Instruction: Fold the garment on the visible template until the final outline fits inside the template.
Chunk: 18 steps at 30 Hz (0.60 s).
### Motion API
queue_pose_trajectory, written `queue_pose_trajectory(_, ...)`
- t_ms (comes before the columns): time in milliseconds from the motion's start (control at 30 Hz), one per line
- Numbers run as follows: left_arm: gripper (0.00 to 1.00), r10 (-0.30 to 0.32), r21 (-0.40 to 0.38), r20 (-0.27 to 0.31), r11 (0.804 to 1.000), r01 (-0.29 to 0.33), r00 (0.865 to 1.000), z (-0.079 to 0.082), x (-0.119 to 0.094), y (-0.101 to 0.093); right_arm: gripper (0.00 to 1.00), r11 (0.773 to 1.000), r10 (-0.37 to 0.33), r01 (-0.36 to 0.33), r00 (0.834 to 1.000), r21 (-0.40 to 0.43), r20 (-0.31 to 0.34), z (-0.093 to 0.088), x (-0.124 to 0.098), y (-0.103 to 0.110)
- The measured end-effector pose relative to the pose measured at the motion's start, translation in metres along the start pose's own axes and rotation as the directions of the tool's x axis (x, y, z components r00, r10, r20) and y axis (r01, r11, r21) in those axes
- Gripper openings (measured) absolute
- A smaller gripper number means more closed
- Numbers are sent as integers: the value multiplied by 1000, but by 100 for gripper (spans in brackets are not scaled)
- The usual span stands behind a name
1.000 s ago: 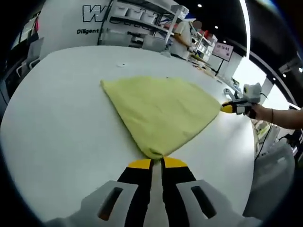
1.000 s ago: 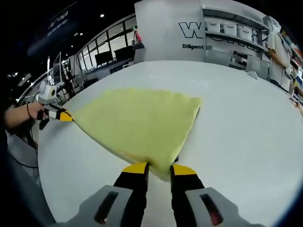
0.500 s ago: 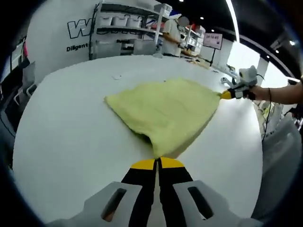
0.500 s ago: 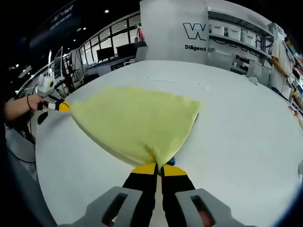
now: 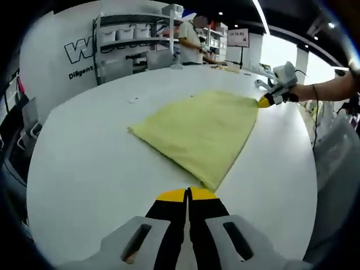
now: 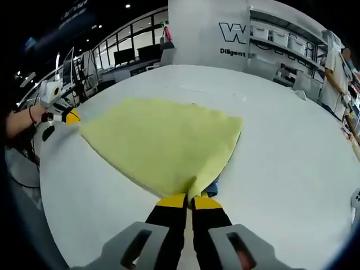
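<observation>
A yellow-green garment [image 5: 199, 126] lies spread flat on the round white table [image 5: 84, 169]. My left gripper [image 5: 187, 194] is shut right at the cloth's near corner, which ends against its right fingertip. In the right gripper view it shows at the far left [image 6: 71, 116], at the tip of that same corner. My right gripper [image 6: 191, 200] is shut on the opposite corner of the garment [image 6: 163, 140]. In the left gripper view a hand holds it at the far right [image 5: 264, 102]. A small blue bit [image 6: 211, 186] peeks from under the cloth beside my right jaws.
Shelves with boxes [image 5: 135, 39] and a person [image 5: 194, 34] stand beyond the table's far side. A white wall with dark lettering [image 6: 236, 39] rises behind. The table edge [image 5: 306, 185] curves close on the right, with a grey seat [image 5: 337, 157] past it.
My right gripper closed on its corner. The cloth, bunched and raised near my left jaws half a second ago, now lies flatter and stretched between the two grippers. Both views shifted.
</observation>
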<state>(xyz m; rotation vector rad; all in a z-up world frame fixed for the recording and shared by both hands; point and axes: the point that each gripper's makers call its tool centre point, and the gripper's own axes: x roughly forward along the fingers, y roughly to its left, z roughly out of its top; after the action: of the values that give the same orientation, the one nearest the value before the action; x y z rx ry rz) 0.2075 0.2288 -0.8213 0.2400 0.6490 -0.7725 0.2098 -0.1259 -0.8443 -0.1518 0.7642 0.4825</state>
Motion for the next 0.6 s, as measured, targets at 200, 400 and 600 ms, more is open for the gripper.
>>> queue_pose_trajectory(200, 1, -16, -14, 32, 1000, 17, 999, 2, 13, -13, 0, 1000, -13, 13, 1000, 21, 3, -4, -6, -8)
queue_pose_trajectory(400, 20, -11, -76, 22, 997, 13, 1000, -2, 18, -7, 0, 999, -13, 12, 1000, 46, 13, -6, -9, -10)
queue_pose_trajectory(600, 17, -41, -150, 55, 987, 49, 998, 0, 23, -11, 0, 999, -11, 10, 1000, 32, 14, -6, -8, -9)
